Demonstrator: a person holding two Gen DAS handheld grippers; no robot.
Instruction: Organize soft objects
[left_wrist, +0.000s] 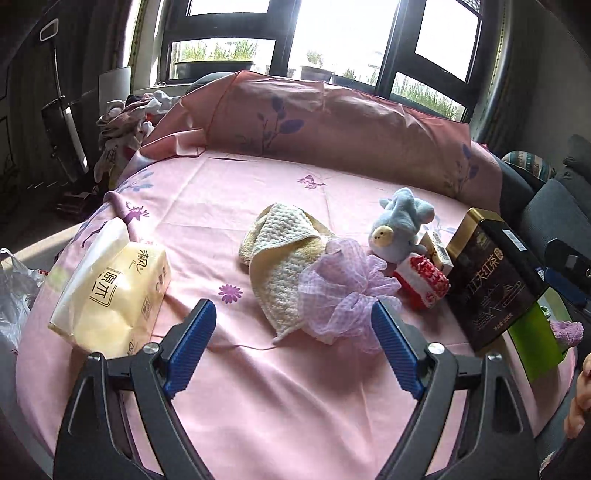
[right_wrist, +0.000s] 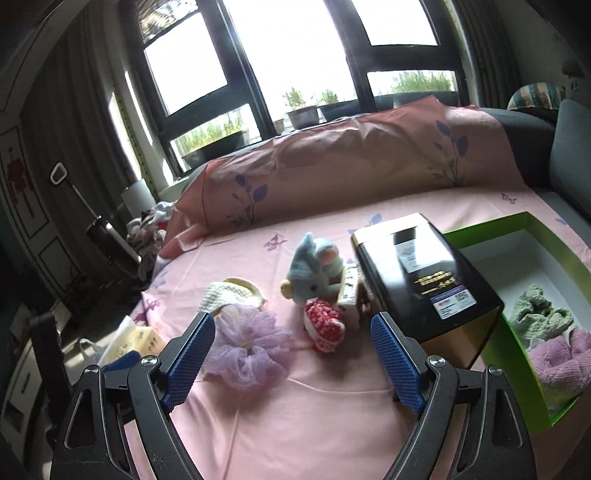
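On the pink sheet lie a cream towel (left_wrist: 280, 254), a purple mesh puff (left_wrist: 340, 291) and a blue plush toy (left_wrist: 400, 227). My left gripper (left_wrist: 293, 326) is open and empty, just short of the towel and puff. In the right wrist view the puff (right_wrist: 247, 343), the plush (right_wrist: 314, 275) and the towel (right_wrist: 229, 291) lie ahead. My right gripper (right_wrist: 293, 339) is open and empty, near the puff and a red-white packet (right_wrist: 325, 325). A green box (right_wrist: 513, 232) at the right holds a green cloth (right_wrist: 539, 312) and a purple cloth (right_wrist: 561, 360).
A yellow tissue pack (left_wrist: 110, 291) lies at the left. A black tea tin (right_wrist: 424, 280) stands between the toys and the green box, with small cartons (right_wrist: 351, 288) beside it. A long pink pillow (left_wrist: 332, 122) lines the back. Clothes (left_wrist: 125, 125) pile at the far left.
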